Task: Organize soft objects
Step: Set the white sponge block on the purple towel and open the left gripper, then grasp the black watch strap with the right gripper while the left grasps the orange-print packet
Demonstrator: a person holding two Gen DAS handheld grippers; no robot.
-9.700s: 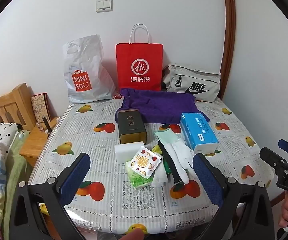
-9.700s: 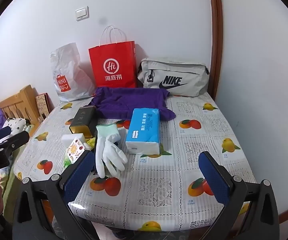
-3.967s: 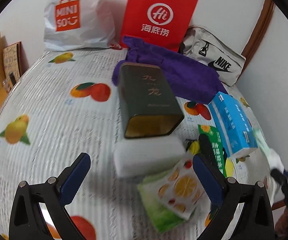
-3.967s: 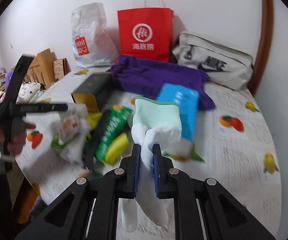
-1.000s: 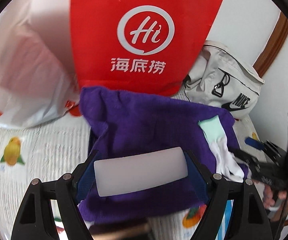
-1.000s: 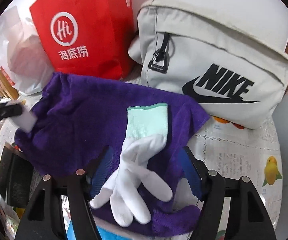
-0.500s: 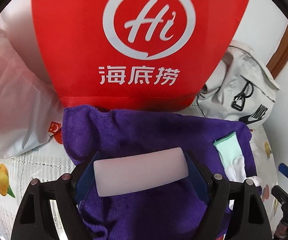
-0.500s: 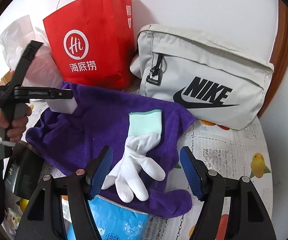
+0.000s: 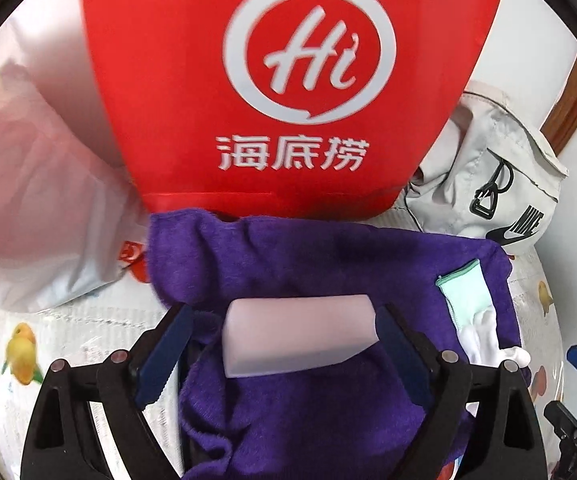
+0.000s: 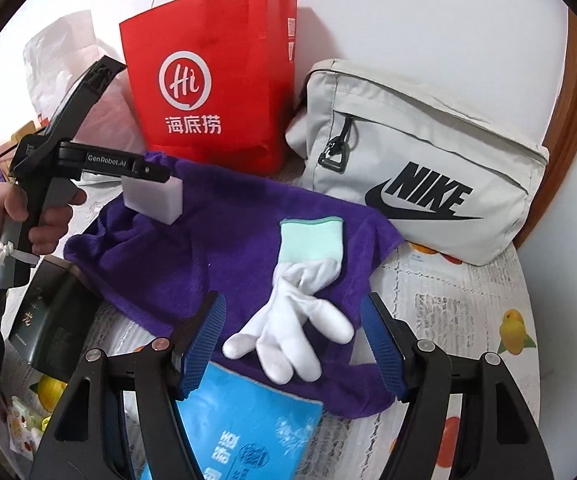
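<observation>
A purple towel [image 9: 328, 272] [image 10: 224, 256] lies spread at the back of the table. My left gripper [image 9: 284, 340] holds a white sponge block [image 9: 300, 332] over the towel's left part; the left finger stands a little off the block, the right finger touches it. In the right wrist view the left gripper [image 10: 144, 178] carries the sponge [image 10: 154, 200] just above the towel. A white glove with a mint cuff [image 10: 304, 280] [image 9: 468, 300] lies on the towel's right part. My right gripper [image 10: 292, 344] is open and empty, its fingers either side of the glove's fingers.
A red paper bag [image 10: 216, 88] [image 9: 288, 80], a white plastic bag [image 9: 28, 208] and a grey Nike bag [image 10: 420, 168] [image 9: 500, 196] stand behind the towel against the wall. A blue tissue pack [image 10: 244, 432] and a dark tin [image 10: 48, 316] lie nearer, on the fruit-print tablecloth [image 10: 468, 320].
My left gripper has moved the sponge forward and lower over the towel and its left finger has eased off. My right gripper has drawn back from the released glove.
</observation>
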